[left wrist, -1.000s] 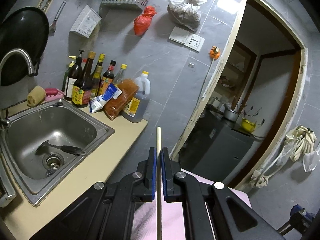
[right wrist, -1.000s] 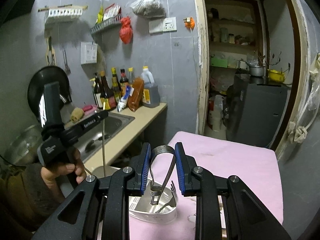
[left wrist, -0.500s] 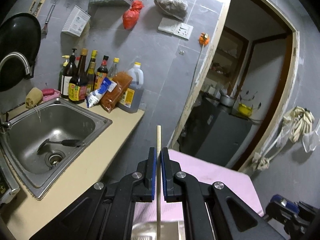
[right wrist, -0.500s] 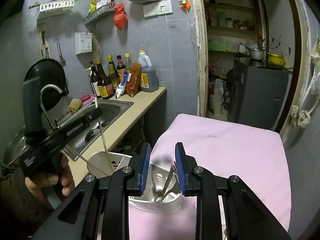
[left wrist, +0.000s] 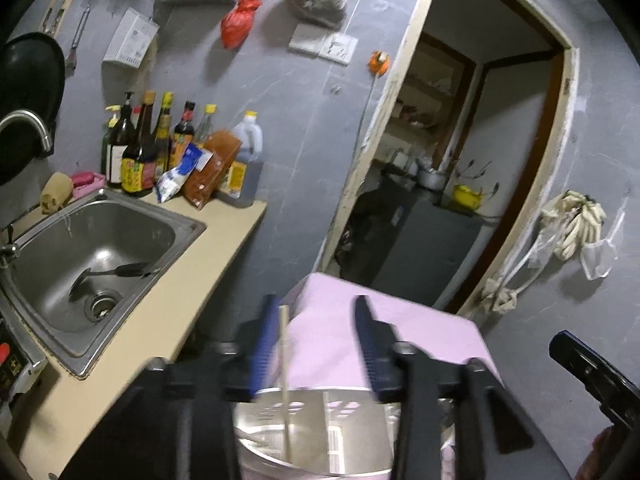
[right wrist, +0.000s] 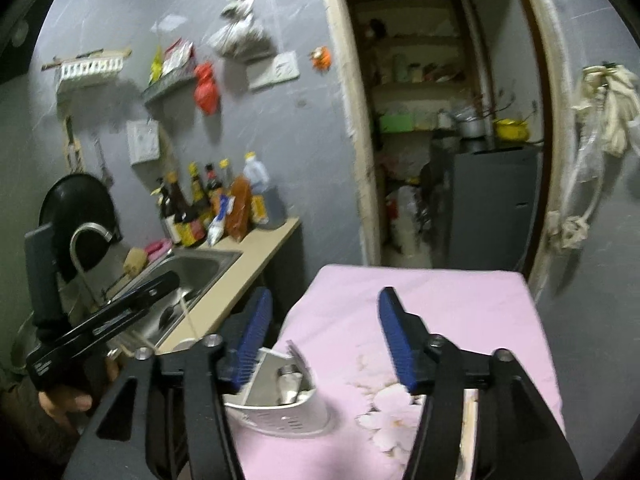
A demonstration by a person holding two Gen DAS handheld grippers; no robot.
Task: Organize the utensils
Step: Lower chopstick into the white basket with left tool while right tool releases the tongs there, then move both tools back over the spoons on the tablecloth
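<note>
Left gripper [left wrist: 316, 344] jaws opening, wide apart. Chopstick [left wrist: 285, 364] between them, lying against the left pad, not clamped; lower end down inside the white utensil holder [left wrist: 320, 432]. Looks like mid-release into the holder.

Right gripper [right wrist: 324, 336] jaws opening too, nothing between them. Holder [right wrist: 280, 400] just below and left of it, on the pink cloth [right wrist: 440, 320] over the counter. Metal utensils [right wrist: 290, 380] already inside, exact kind hard to tell through blur.

Likely step: both drops about done, pull back next.

Risks:
- Chopstick leaning on the left pad: a sideways withdrawal could drag it along and flick it out of the holder. Cleaner to lift straight up and back.
- Holder looks light and plastic, on soft cloth: a nudge from either gripper body could tip or slide it, spilling what is inside.
- Both grippers close over the same holder; left one visible at the left edge of the right wrist view [right wrist: 100, 320]. Collision possible if both retreat across each other.
- Both views motion-blurred, so whether the chopstick has settled in a compartment or against the rim cannot be told.
- Holder near the cloth's left edge, beside the sink [left wrist: 92, 248]: a tipped holder could send utensils off the edge.
</note>
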